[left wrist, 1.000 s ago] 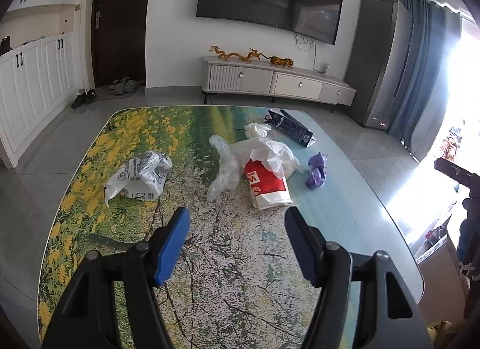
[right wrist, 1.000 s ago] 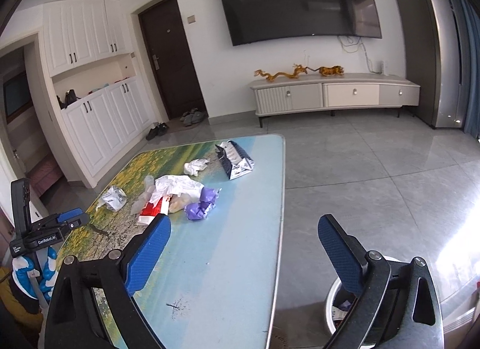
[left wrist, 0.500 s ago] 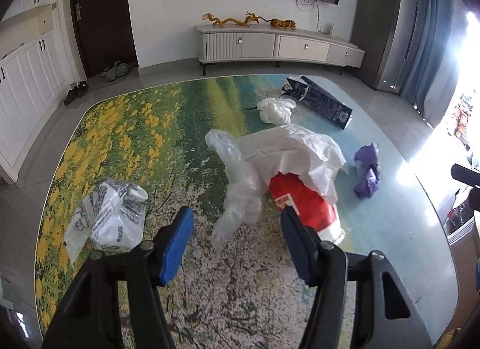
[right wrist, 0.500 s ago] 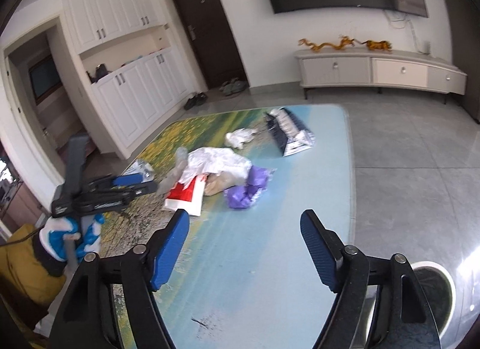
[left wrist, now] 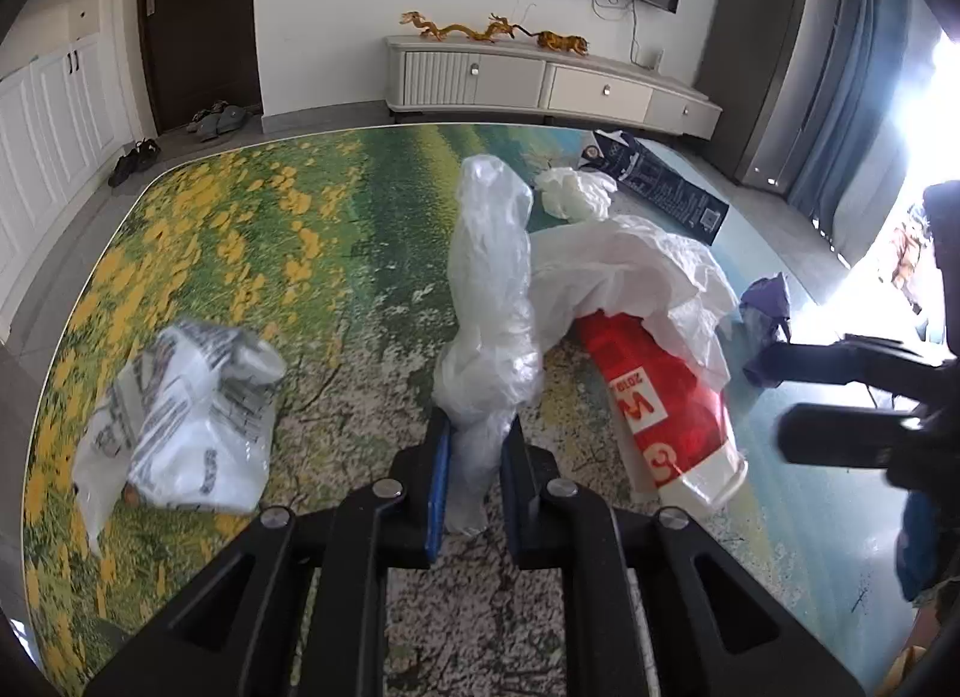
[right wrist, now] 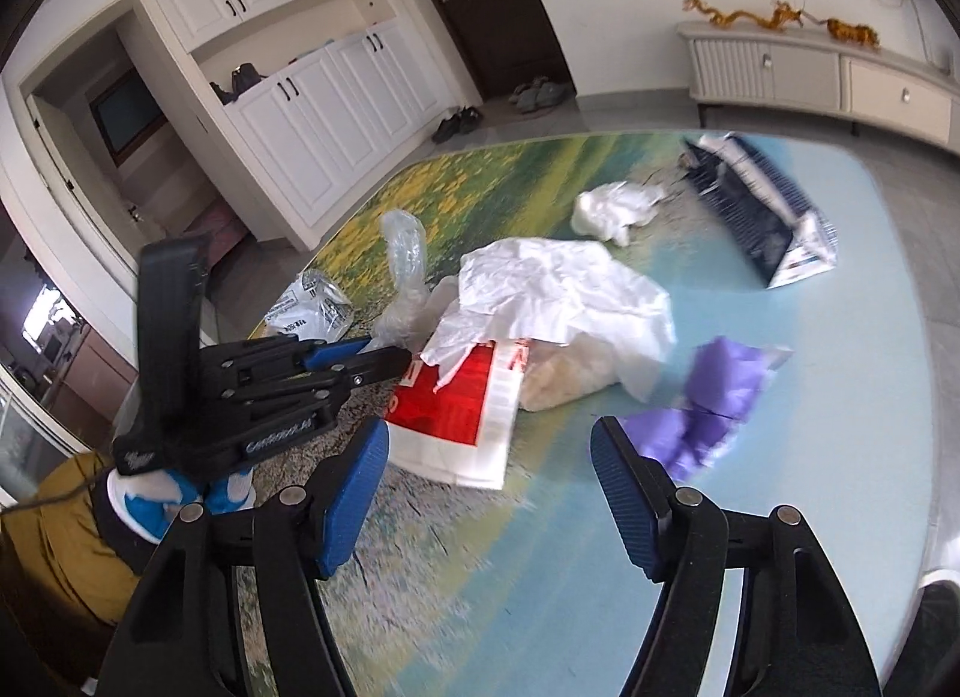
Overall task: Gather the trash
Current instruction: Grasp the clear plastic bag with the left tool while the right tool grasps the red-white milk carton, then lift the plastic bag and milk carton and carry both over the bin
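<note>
My left gripper [left wrist: 474, 445] is shut on the clear plastic bag [left wrist: 489, 301], which stands up from the jaws; the bag also shows in the right wrist view [right wrist: 405, 277]. Beside it lie a white plastic bag [left wrist: 624, 277] over a red and white bag [left wrist: 666, 403], and a purple wrapper [left wrist: 765, 301]. My right gripper [right wrist: 489, 445] is open and empty, close above the table, with the red and white bag [right wrist: 462, 403] and the purple wrapper [right wrist: 714, 397] just ahead of it.
A crumpled printed bag [left wrist: 180, 415] lies at the table's left. A white wad [left wrist: 570, 190] and a dark blue packet [left wrist: 654, 181] lie at the far end. The table [left wrist: 240, 229] has a flower-print top. A TV cabinet [left wrist: 540, 82] stands behind.
My left gripper moved forward and closed on the clear plastic bag. My right gripper moved left and down toward the pile of trash.
</note>
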